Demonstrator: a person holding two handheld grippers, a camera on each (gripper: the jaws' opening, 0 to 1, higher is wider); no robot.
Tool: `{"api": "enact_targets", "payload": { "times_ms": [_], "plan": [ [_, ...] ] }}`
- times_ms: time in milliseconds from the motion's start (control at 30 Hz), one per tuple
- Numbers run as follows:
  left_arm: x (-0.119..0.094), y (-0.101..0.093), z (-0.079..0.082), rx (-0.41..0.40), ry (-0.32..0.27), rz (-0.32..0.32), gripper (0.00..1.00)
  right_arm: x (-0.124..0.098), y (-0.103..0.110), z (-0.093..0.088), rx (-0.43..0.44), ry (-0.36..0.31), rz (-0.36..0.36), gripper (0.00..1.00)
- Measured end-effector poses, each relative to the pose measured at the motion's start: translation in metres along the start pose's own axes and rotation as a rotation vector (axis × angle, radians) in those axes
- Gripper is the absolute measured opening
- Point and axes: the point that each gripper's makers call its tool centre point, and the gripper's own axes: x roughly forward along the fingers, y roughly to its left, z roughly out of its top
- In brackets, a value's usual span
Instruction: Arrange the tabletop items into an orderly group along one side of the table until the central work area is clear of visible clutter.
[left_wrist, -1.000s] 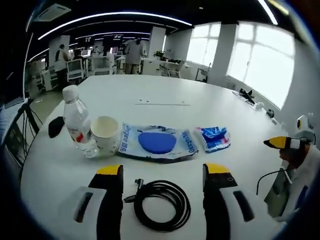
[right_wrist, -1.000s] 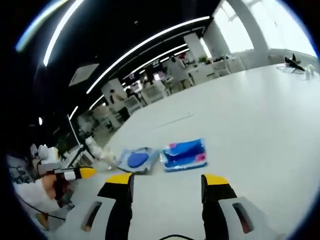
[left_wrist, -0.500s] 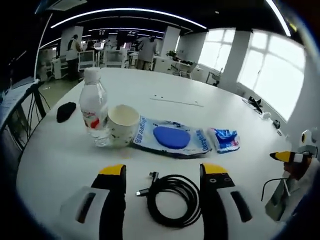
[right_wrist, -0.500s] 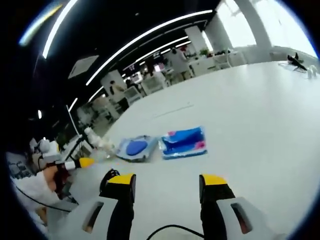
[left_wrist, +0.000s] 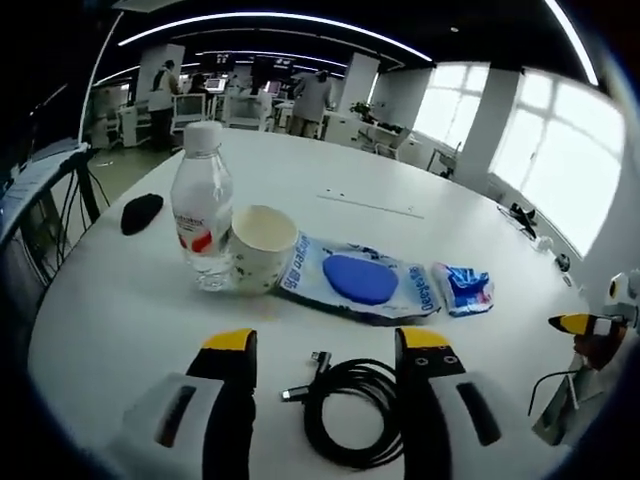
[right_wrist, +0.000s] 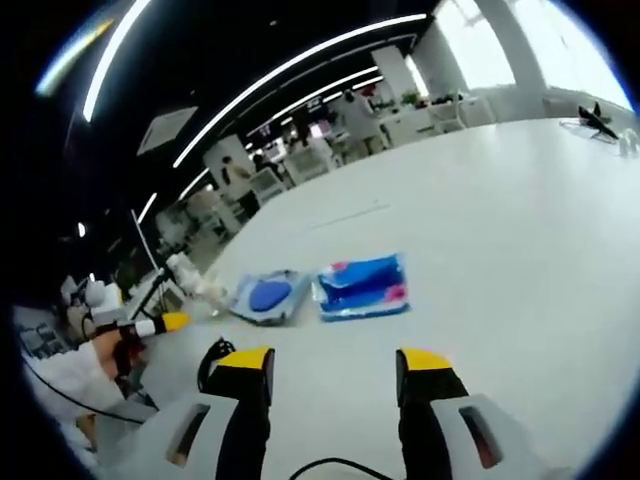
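Left gripper (left_wrist: 325, 350) hangs low over the white table (left_wrist: 120, 300) with jaws spread wide and nothing between the pads; the coiled black cable (left_wrist: 352, 412) lies on the tabletop between them, probably lined up for a grab. At 11 o'clock a water bottle (left_wrist: 202, 215) touches a paper cup (left_wrist: 263, 247); a blue sachet (left_wrist: 360, 282) and small blue packet (left_wrist: 463, 288) continue that row.

Right gripper (right_wrist: 335, 360), equally wide and empty, faces the sachet (right_wrist: 262, 297) and packet (right_wrist: 362, 286) at 12 o'clock.

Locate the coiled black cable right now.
In the left gripper view, the coiled black cable lies on the white table between the open left claw, nearer than the blue-printed packet.
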Motion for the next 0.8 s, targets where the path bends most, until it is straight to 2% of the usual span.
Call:
{"api": "enact_targets", "payload": {
  "times_ms": [333,467,600,700,800],
  "plan": [
    [0.018,0.009,0.01,-0.072,0.004,0.008,0.48,0.026,0.027,-0.016,0.006,0.058,0.055,0.45],
    [0.031,0.009,0.009,-0.125,0.013,0.009,0.44,0.04,0.041,-0.015,0.007,0.075,0.086,0.42],
    [0.043,0.008,0.008,-0.134,0.029,0.013,0.43,0.055,0.047,-0.014,0.008,0.092,0.11,0.39],
    [0.053,0.009,0.007,-0.166,0.037,0.013,0.42,0.071,0.054,-0.01,0.041,0.101,0.122,0.38],
    [0.061,0.012,0.004,-0.2,0.051,0.025,0.41,0.087,0.063,-0.01,0.034,0.116,0.131,0.36]
  ]
}}
